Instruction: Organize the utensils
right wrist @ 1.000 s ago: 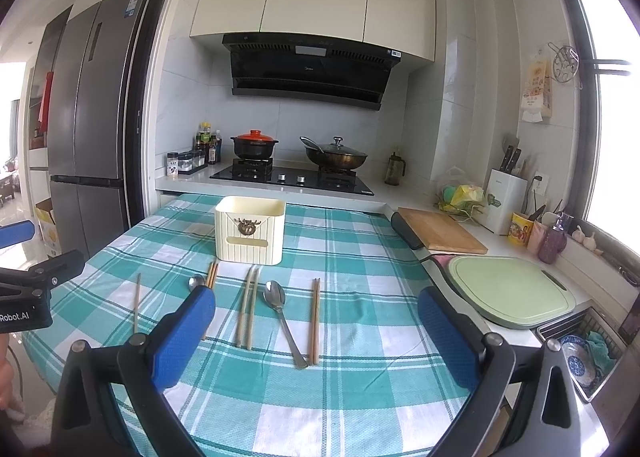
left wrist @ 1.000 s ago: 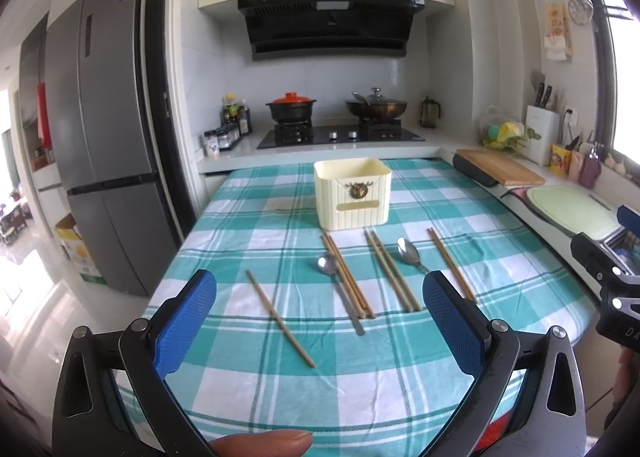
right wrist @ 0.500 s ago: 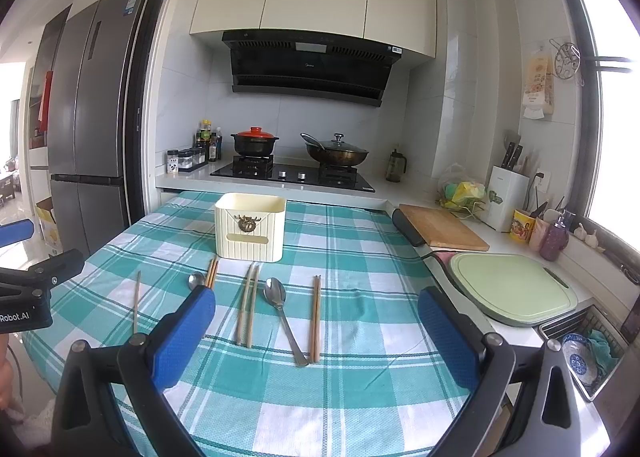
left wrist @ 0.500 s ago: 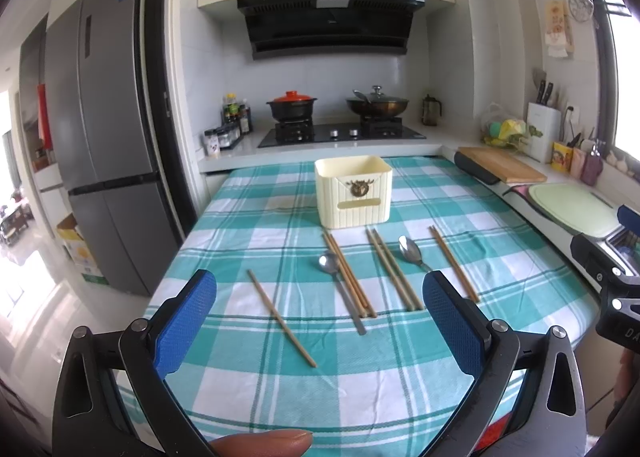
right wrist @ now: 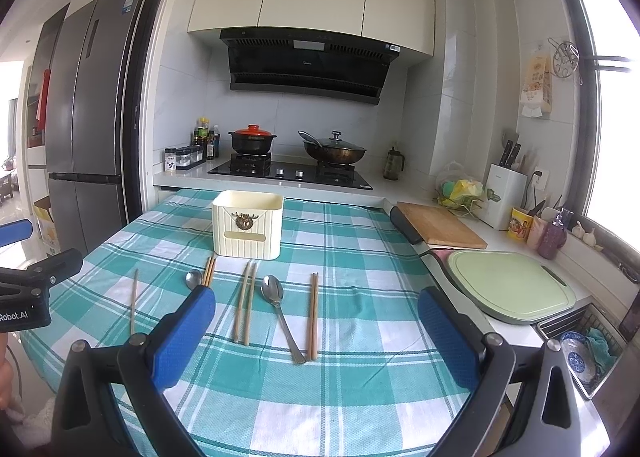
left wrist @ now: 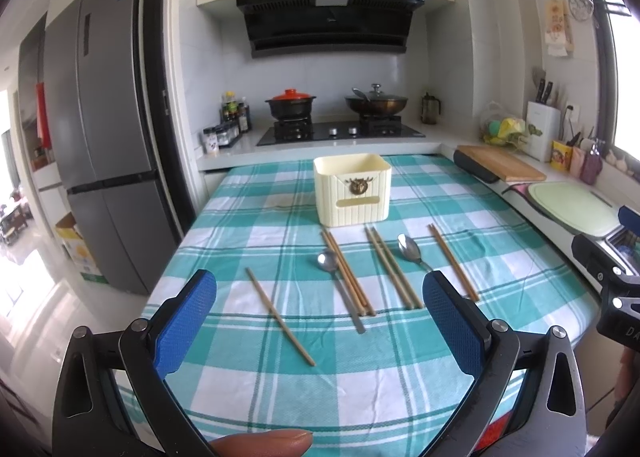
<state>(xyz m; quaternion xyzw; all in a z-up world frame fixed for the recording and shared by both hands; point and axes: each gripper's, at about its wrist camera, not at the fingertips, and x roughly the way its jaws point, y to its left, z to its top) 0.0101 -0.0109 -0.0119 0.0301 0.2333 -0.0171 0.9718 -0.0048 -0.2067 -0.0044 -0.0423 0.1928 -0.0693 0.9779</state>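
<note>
A cream utensil holder (left wrist: 353,190) (right wrist: 247,224) stands upright on the green checked tablecloth. In front of it lie two metal spoons (left wrist: 339,284) (right wrist: 280,313), three pairs of wooden chopsticks (left wrist: 394,267) (right wrist: 313,315) and a single chopstick (left wrist: 279,314) (right wrist: 134,299) off to the left. My left gripper (left wrist: 320,317) hovers open over the near edge of the table, above the single chopstick and the left spoon. My right gripper (right wrist: 316,331) is open too, above the right spoon and the rightmost pair. Neither holds anything.
Behind the table runs a counter with a gas hob, a red-lidded pot (right wrist: 251,139) and a wok (right wrist: 334,149). To the right are a wooden board (right wrist: 440,225), a green cutting board (right wrist: 508,285) and a dish rack (right wrist: 580,341). A tall fridge (left wrist: 96,145) stands left.
Both views have shifted only slightly; the utensils lie where they were and both grippers stay open.
</note>
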